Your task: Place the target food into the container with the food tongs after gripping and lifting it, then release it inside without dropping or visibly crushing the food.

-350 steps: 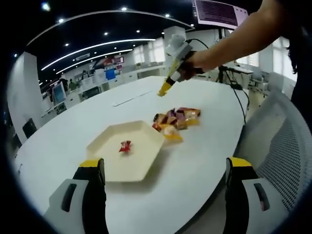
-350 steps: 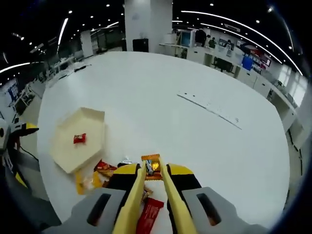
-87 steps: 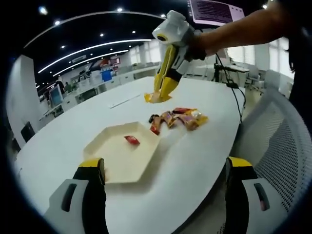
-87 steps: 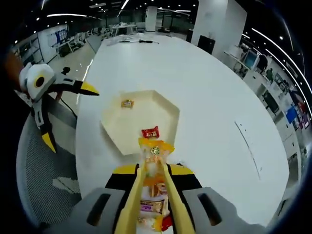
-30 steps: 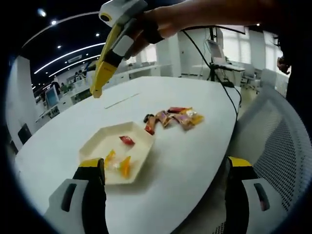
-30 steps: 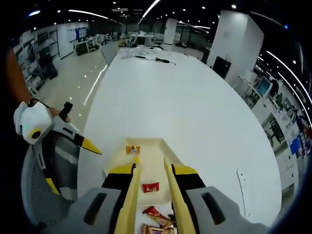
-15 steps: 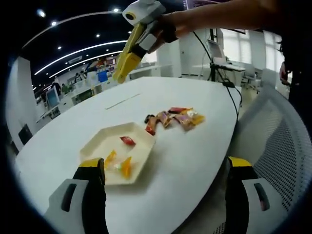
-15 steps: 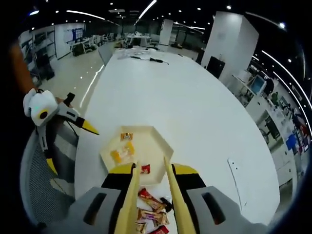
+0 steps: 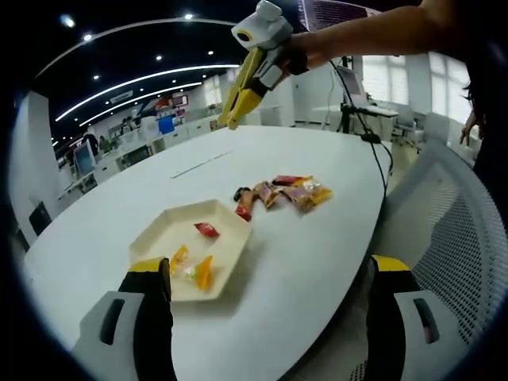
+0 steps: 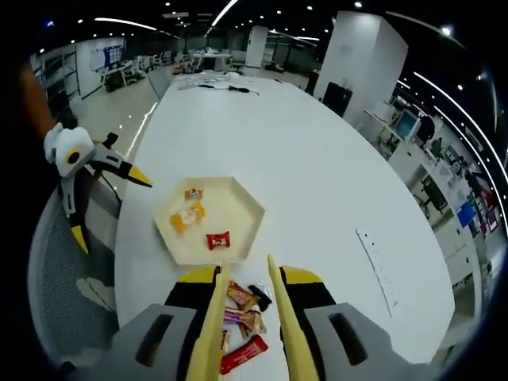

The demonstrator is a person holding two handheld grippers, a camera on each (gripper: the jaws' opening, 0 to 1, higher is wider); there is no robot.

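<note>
Confirming step status (Operator): what has changed at the tray (image 10: 254, 208)?

Technician: Three seconds ago the right gripper (image 10: 248, 268), which serves as the tongs, held a yellow packet (image 10: 188, 216) above the tray. That packet now lies inside the tray, near its left side in the right gripper view, beside a small orange packet (image 10: 193, 192) and a red candy (image 10: 217, 240). The tongs have since withdrawn from over the tray and now point down at the pile (image 10: 242, 317) of wrapped snacks on the table (image 10: 317, 159).

Operator: State of the tongs?

Technician: The jaws stand a narrow gap apart with nothing between them; the pile shows through the gap. In the left gripper view the right gripper (image 9: 226, 123) hangs high above the table, well clear of the tray (image 9: 151, 230) and the pile (image 9: 282, 193).

Operator: Meaning for the task?

Technician: Judged complete for this item: the packet (image 9: 190, 266) rests inside the tray and shows no visible crushing. The next cycle likely starts at the pile.

Operator: Left gripper (image 9: 270, 266)?

Technician: Jaws wide apart and empty, held at the table edge near the tray, taking no part.

Operator: Readable text?

Technician: None. Wrapper printing is too small to read, and the lines on the screen (image 9: 337, 12) behind the person's arm (image 9: 373, 32) are illegible.
</note>
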